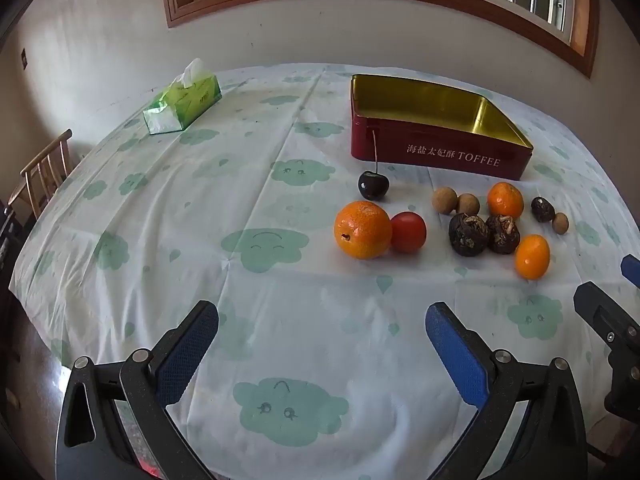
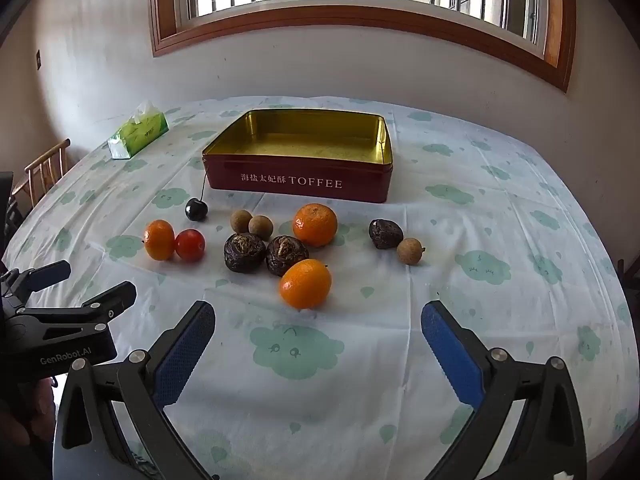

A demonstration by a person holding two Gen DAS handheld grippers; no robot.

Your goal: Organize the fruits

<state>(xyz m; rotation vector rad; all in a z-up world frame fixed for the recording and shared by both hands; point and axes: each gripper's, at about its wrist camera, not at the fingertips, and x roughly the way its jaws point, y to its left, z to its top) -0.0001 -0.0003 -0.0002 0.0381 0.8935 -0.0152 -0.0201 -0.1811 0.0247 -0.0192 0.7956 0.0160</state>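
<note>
An open red toffee tin (image 1: 440, 152) (image 2: 300, 180) with a gold inside stands empty at the back of the table. In front of it lie loose fruits: three oranges (image 2: 306, 283), a red tomato (image 2: 190, 245), a dark cherry (image 2: 196, 209), brown longans (image 2: 261, 227) and dark wrinkled fruits (image 2: 245, 252). The nearest orange in the left wrist view (image 1: 362, 229) touches the tomato (image 1: 408, 232). My left gripper (image 1: 322, 316) is open and empty, short of the fruits. My right gripper (image 2: 318, 316) is open and empty, just short of the front orange.
A green tissue box (image 1: 182, 98) (image 2: 138, 130) sits at the back left of the table. A wooden chair (image 1: 44, 168) stands off the left edge. The tablecloth (image 2: 480, 220) is white with green clouds. A wall and window lie behind.
</note>
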